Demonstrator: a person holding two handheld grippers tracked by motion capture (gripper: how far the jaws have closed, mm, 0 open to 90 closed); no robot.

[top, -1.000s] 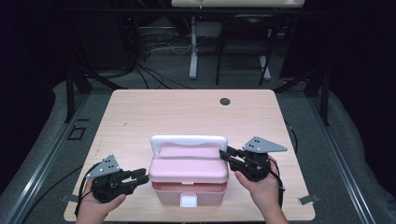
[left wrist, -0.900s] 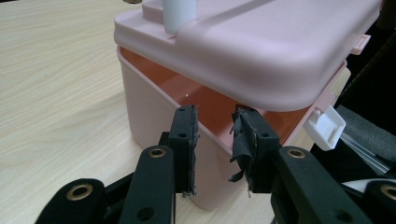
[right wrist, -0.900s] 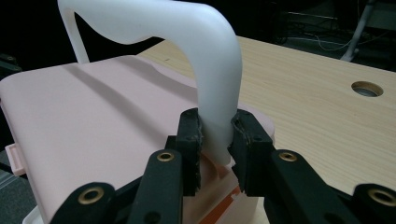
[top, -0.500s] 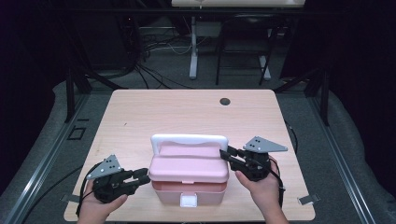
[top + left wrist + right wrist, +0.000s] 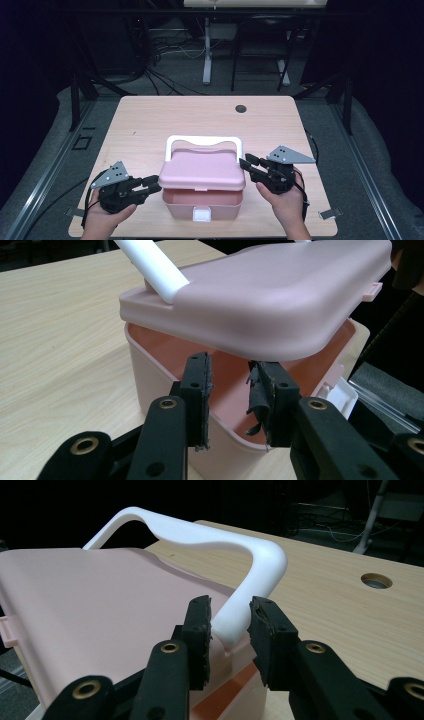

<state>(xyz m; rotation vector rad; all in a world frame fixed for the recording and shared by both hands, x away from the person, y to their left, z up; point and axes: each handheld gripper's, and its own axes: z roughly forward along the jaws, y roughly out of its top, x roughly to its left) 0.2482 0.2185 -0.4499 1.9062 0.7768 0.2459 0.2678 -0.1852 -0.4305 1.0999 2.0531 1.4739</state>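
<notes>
Box [image 5: 202,200] long axis crosswise, lid [image 5: 202,169] ajar, handle [image 5: 202,141] rearward

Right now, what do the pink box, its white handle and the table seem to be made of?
Pink box: likely matte plastic, smooth moulded rounded edges. White handle: probably plastic too, with a soft sheen. Table: light wood or wood-look laminate, with visible grain lines.

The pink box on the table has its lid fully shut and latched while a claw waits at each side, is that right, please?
Not quite: the lid of the pink box is lifted ajar, as the left gripper view shows. A claw does wait at each side: left claw, right claw.
</notes>
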